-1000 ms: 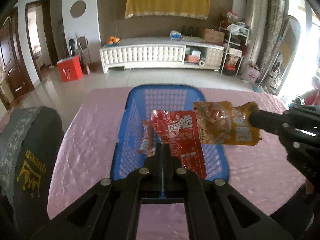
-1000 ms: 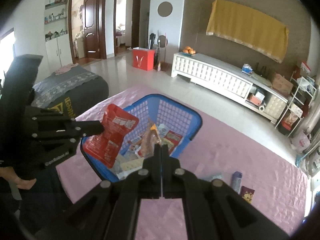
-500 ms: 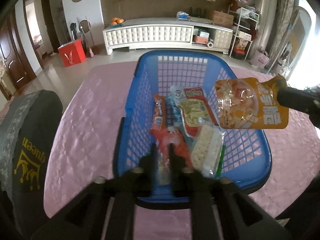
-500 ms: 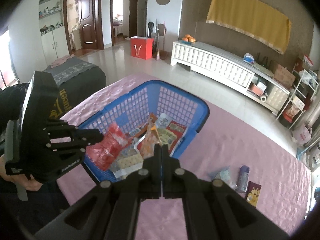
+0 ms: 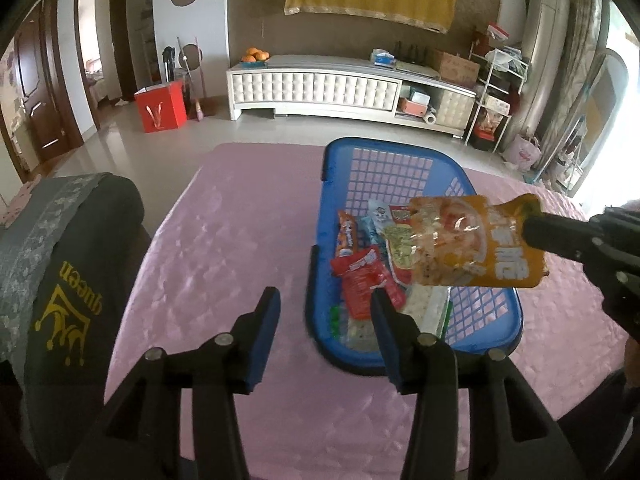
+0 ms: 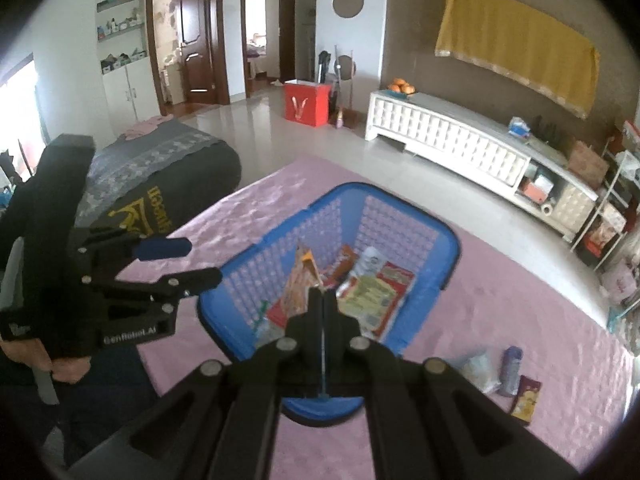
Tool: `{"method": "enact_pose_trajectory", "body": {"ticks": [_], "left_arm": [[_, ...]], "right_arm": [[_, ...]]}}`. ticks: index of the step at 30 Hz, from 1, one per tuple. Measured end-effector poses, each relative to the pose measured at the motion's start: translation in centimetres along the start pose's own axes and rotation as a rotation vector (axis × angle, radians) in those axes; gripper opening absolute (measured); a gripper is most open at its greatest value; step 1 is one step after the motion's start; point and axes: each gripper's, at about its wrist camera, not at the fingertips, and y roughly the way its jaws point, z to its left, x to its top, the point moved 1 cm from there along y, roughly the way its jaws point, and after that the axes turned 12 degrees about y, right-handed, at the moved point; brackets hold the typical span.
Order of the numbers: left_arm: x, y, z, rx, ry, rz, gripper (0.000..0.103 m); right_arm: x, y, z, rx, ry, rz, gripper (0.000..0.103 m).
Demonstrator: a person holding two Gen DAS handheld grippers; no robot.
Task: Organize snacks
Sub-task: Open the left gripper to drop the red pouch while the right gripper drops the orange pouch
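Left gripper point(image 5: 324, 300): jaws opening, nothing between them, blue pads apart over bare pink bench point(image 5: 240, 240) just left of the blue basket point(image 5: 484, 344). Seen from the right wrist camera as a black frame with one blue-tipped finger, held by a hand point(image 6: 44, 356) at lower left.

Right gripper point(image 6: 322, 294): jaws together, clamped on the corner of an orange snack pouch point(image 5: 472, 248). Pouch hanging above the basket, held out flat ahead and to the right of the left gripper; from the right wrist camera, seen edge-on straight ahead of the closed fingertips.

Inside the basket, below the pouch: a red packet point(image 5: 366, 280) lying nearest the left gripper's right finger, an orange-and-blue stick pack point(image 5: 347, 236) beyond it against the left wall, a yellow-green packet with red border point(image 6: 374, 294), a pale cracker pack point(image 5: 426, 308) toward the near rim.

On the bench well to the right of the right gripper, outside the basket: a clear bag point(image 6: 476, 364), a small blue-grey tube point(image 6: 511, 364), a dark red and yellow packet point(image 6: 526, 398), close together.

Left of the left gripper, beside the bench: a dark cushioned seat back with gold lettering point(image 5: 68, 300).
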Motion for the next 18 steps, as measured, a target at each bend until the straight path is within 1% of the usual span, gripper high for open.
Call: {"method": "enact_pose_trajectory", "body": {"ticks": [6,11,13,16,18], "left_arm": [[-1.1,0.0,1.4,-0.012,-0.029,0.000,0.048],[-1.9,0.8,2.3,-0.028,-0.056,0.014,0.048],[-2.1,1.0,2.5,-0.036,-0.063,0.017,0.048],[-2.6,1.4,3.0,-0.088,-0.087,0.020,0.048],[-2.8,1.9,3.2,-0.089,-0.093,0.027,0.048]], "right_arm": [[-0.3,3.6,1.7,0.025,0.016,0.092,0.002],[-0.1,6.7,2.4,-0.031,0.010,0.156,0.002],[-0.2,7.8,2.1,-0.038,0.038,0.190,0.002],[-0.8,9.1,2.1,-0.039,0.050,0.227,0.002],[-1.4,9.8,2.2,-0.044,0.044,0.255,0.002]]}}
